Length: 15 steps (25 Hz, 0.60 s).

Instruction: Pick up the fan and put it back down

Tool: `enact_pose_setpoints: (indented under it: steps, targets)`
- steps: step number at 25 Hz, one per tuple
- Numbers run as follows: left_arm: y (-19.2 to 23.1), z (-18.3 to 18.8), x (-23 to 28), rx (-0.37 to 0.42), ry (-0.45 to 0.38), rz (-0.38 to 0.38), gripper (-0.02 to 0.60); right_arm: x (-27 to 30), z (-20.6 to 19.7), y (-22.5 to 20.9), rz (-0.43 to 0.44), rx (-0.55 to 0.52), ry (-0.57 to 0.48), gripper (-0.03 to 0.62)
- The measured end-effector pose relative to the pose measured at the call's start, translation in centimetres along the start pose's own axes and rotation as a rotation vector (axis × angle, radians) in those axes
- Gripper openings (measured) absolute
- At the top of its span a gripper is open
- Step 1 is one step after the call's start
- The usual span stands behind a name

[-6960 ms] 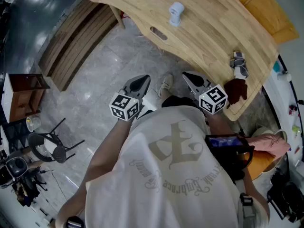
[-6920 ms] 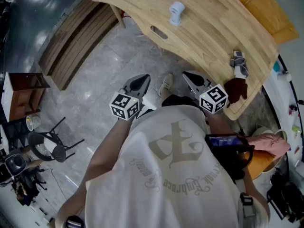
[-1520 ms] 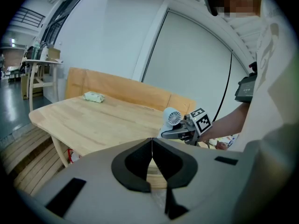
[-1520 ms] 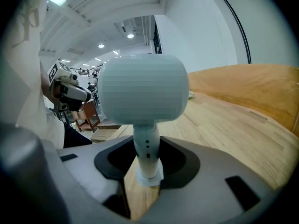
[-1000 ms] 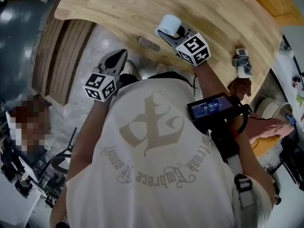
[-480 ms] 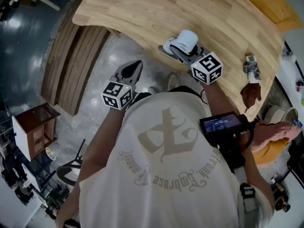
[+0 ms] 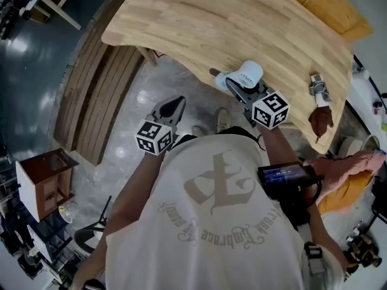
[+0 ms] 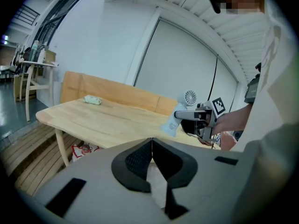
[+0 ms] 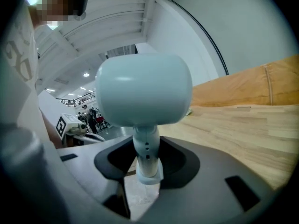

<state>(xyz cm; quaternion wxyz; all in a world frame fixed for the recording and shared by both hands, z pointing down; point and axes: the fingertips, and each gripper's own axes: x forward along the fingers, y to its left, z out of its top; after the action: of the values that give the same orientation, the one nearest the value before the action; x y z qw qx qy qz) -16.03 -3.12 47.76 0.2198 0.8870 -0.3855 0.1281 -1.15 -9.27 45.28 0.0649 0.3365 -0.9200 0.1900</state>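
The work surface is a light wooden table (image 7: pixel 254 23) with a curved near edge, standing on a grey polished floor (image 7: pixel 121 138). An orange-toned wooden bench (image 7: pixel 335 11) runs along the table's far side, in front of a white wall. A bank of wooden slats (image 7: pixel 91 83) lies on the floor at the table's left end, and a dark brown cabinet (image 7: pixel 42 180) stands further left, well apart from the table. A pale green cloth (image 8: pixel 92 100) lies on the far left part of the top. A small grey-and-white object (image 7: pixel 318 89) lies near the table's right end, with a dark brown item (image 7: pixel 320 121) just beside it at the edge; both are well apart from the fan (image 7: pixel 245 76). A pink cloth (image 7: pixel 347 168) lies below the table's right end. The right gripper (image 7: pixel 234 88) is clamped on the fan's thin stem, one jaw on each side, and holds the white fan in the air, tilted, at the table's near edge; the rounded head is above the jaws and the base just below them. The left gripper (image 7: pixel 175 103) is over the floor, left of the fan and short of the table's edge, with its jaws together and nothing between them. The near edge of the table stands between the left gripper and the top.
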Motion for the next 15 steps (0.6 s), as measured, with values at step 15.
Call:
enact_pose_setpoints:
  steps: [15]
  targets:
    - [-2.3, -1.0, -3.6, 0.073, -0.016, -0.140, 0.011, -4.4, -0.1, 6.3, -0.097, 0.035, -0.113, 0.152]
